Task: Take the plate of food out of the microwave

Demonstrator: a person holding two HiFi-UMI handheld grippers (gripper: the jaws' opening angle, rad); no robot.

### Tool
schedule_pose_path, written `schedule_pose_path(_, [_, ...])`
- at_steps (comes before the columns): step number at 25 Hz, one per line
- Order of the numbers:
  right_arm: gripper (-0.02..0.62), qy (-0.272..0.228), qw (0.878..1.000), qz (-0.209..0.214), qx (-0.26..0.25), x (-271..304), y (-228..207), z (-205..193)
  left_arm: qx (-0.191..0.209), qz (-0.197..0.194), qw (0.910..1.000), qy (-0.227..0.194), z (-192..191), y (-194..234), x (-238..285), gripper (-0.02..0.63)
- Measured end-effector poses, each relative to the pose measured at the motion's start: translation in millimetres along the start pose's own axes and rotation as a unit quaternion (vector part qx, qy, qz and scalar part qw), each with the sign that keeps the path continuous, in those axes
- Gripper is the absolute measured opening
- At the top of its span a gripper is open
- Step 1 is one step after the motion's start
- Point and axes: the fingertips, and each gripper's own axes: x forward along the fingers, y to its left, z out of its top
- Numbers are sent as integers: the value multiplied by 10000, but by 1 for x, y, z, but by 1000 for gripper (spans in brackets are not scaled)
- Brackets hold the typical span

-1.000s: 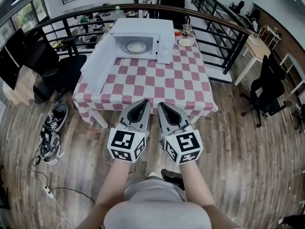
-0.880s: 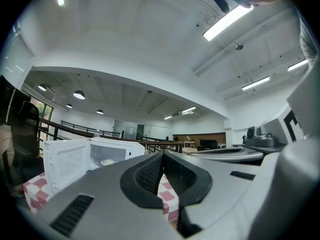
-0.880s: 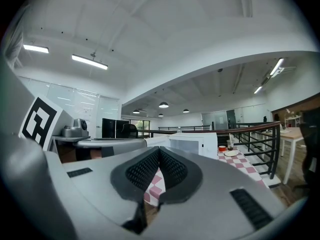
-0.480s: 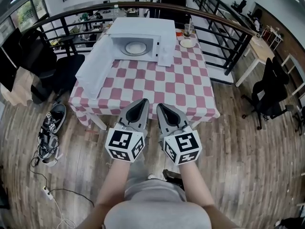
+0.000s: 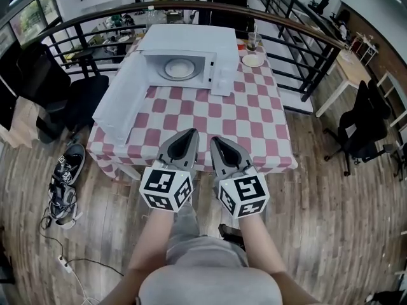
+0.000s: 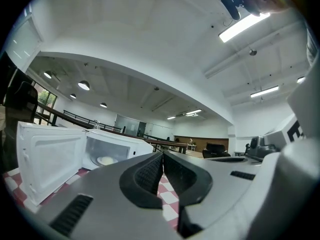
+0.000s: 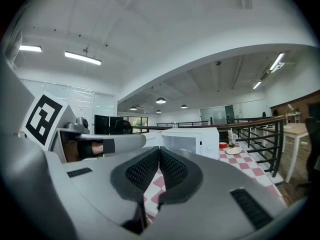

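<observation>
you are closing in on the table (image 5: 241, 126): its near edge is now sliding under the tips of both grippers, while the grippers themselves are keeping the same side-by-side pose in front of your body. the left gripper (image 5: 188, 134) is riding with its jaws pressed together and nothing between them, and the right gripper (image 5: 214, 142) is doing the same, closed and empty.

the plate of food (image 5: 179, 68) is sitting inside the microwave (image 5: 181, 40), which is standing at the far edge of the table, a little left of its middle. the door (image 5: 121, 97) is hanging open, swung out toward the left edge. the plate is lying straight ahead of you and well apart from both grippers, with the whole depth of the table in between. it is round, so no axis is favouring one approach over another; what matters is that the opening is facing you squarely.

the left gripper is lining up almost directly with the plate, so it is looking like the nearer one, though it is also the one running beside the open door. either way, the jaws are needing to open before the reach.
</observation>
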Motion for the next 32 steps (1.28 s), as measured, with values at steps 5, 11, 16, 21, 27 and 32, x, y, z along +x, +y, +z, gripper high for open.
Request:
schedule_pose_path(5, [26,-23,10000,-22,28,42,-19,5,9,-3,10000,68,1,28,36,5])
schedule_pose_path(11, [26,48,9999,-66,94,91,-44,1,-118,-74,9996,248,-5,65,83,50])
schedule_pose_path(16, [26,109,9998,-130,123,129,-66,1,-479,-158,9977,449,-10,94,120,171])
schedule_pose_path(21, [26,168,9995,-184,177,169,-81,-1,-572,-86,9971,490,-12,129,150,167])
schedule_pose_path(27, [26,263,9992,-233,196,209,-98,-13,-598,56,9965,587,-23,167,178,147])
schedule_pose_path(32, [26,374,9987,-229,271,231,-105,-26,-1252,38,9893,743,-37,191,193,164])
